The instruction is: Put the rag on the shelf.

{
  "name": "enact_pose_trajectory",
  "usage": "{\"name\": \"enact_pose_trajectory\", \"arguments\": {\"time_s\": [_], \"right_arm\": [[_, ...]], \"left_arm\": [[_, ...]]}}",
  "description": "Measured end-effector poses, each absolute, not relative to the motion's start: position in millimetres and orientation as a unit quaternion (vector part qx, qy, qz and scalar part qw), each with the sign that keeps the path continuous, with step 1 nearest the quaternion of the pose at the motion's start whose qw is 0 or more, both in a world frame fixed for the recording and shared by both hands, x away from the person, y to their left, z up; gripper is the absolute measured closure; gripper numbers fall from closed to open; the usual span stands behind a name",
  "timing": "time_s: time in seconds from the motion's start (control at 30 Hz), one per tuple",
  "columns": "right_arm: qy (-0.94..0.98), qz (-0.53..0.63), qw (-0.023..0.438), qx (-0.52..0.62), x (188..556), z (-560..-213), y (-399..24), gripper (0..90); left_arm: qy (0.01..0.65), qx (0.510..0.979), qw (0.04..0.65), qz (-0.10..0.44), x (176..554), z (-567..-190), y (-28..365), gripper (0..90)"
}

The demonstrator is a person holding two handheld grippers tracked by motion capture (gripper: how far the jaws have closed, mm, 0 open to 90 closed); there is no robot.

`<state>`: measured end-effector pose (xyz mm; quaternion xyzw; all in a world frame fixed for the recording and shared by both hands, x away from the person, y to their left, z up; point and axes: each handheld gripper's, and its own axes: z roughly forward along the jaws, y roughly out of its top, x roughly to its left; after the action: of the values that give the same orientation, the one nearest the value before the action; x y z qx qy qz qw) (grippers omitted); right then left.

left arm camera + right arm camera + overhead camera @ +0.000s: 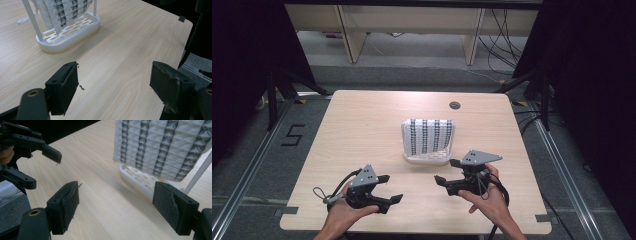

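two hand-held grippers rest low over a pale wooden table [362,125], seen from above; a person's forearms come in from the bottom edge; the left hand [343,214] holds the left gripper [390,189] near the front left of the table, its jaws spread apart and pointing right, nothing between them; the right hand [490,199] holds the right gripper [447,171] near the front right, its jaws also spread apart and pointing left, nothing between them; the two grippers face each other with bare table between; each carries a grey three-cornered plate on top.

just behind the grippers, near the middle of the table, stands a white rack [427,158] with a slotted oval base and thin upright posts; a white cloth [428,135] with dark patterned stripes hangs over it; the right gripper sits nearer the rack than the left; neither touches it.

in the left gripper view the rack [75,30] and cloth [62,10] sit at the upper left, well beyond the open jaws; in the right gripper view the cloth [162,145] hangs close ahead at the upper right above the rack base [140,178], and the left gripper [46,168] shows at the far left.

a small round hole [455,105] marks the far side of the table; grey floor and cables lie beyond.
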<state>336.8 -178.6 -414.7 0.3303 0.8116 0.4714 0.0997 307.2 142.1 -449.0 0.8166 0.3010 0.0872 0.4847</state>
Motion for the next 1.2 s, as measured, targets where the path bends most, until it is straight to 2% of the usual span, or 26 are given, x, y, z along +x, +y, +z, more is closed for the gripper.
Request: {"name": "enact_pose_trajectory", "arguments": {"time_s": [0.27,0.3,0.53,0.8,1.07,1.2], "right_arm": [[0.812,0.465,0.098,0.339,327.3,-428.2,-183.1,22.7],[0.810,0.463,0.085,0.349,324.3,-428.5,-182.4,22.7],[0.815,0.456,0.087,0.346,316.8,-438.8,-182.0,23.1],[0.836,0.433,0.098,0.323,310.5,-453.7,-178.8,23.0],[0.840,0.419,0.076,0.337,303.8,-468.8,-183.2,21.7],[0.840,0.412,0.083,0.342,298.4,-474.1,-186.8,21.2]], "left_arm": [[0.303,0.820,0.478,0.092,298.5,-458.6,146.3,21.7],[0.306,0.816,0.482,0.088,297.2,-460.5,145.9,21.7],[0.303,0.829,0.461,0.088,291.2,-473.9,152.6,21.2],[0.314,0.823,0.465,0.091,285.9,-488.6,159.8,21.3],[0.319,0.829,0.451,0.084,277.4,-499.3,162.8,21.2],[0.318,0.831,0.449,0.087,274.4,-500.5,162.6,21.2]]}}
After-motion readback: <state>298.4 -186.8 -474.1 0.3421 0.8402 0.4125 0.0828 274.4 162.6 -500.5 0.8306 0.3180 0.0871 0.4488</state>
